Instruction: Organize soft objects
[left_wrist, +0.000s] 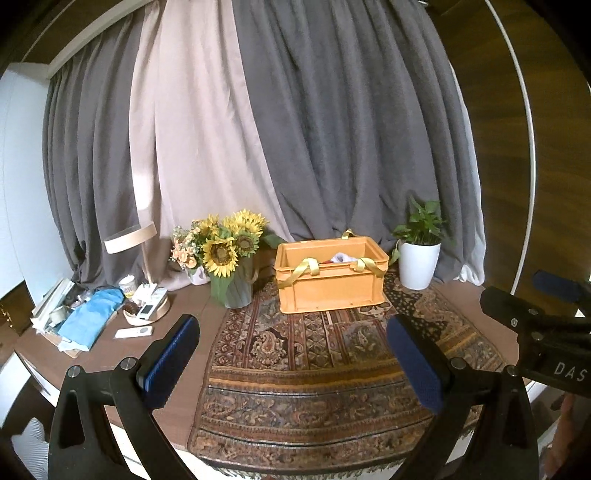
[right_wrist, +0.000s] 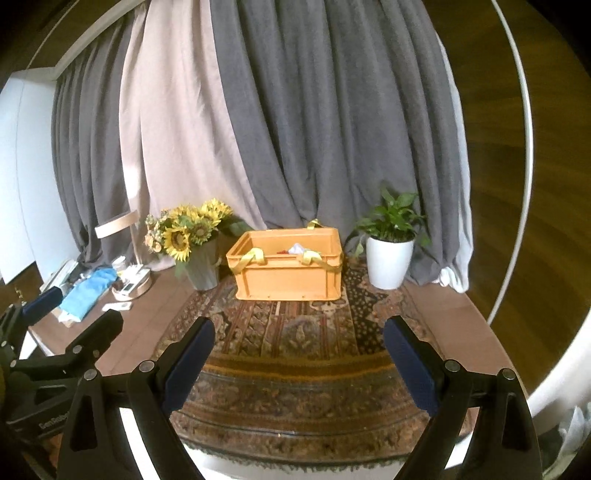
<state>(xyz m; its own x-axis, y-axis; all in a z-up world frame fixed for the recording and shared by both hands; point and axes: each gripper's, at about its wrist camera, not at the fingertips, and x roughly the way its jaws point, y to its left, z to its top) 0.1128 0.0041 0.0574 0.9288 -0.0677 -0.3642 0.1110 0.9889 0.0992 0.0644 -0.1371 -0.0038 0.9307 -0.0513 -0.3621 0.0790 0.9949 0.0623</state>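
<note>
An orange plastic crate (left_wrist: 328, 284) with yellow ribbon handles stands at the back of the patterned rug (left_wrist: 314, 369). White and red soft items (left_wrist: 341, 257) show just over its rim. The crate also shows in the right wrist view (right_wrist: 288, 275), with the soft items (right_wrist: 295, 249) inside. My left gripper (left_wrist: 293, 354) is open and empty, held above the rug's front part, well short of the crate. My right gripper (right_wrist: 298, 358) is open and empty, level with the left one and to its right.
A vase of sunflowers (left_wrist: 231, 258) stands left of the crate, a white potted plant (left_wrist: 419, 258) right of it. A desk lamp (left_wrist: 136, 240), a blue cloth (left_wrist: 90, 317) and small clutter fill the table's left end. Grey and beige curtains hang behind.
</note>
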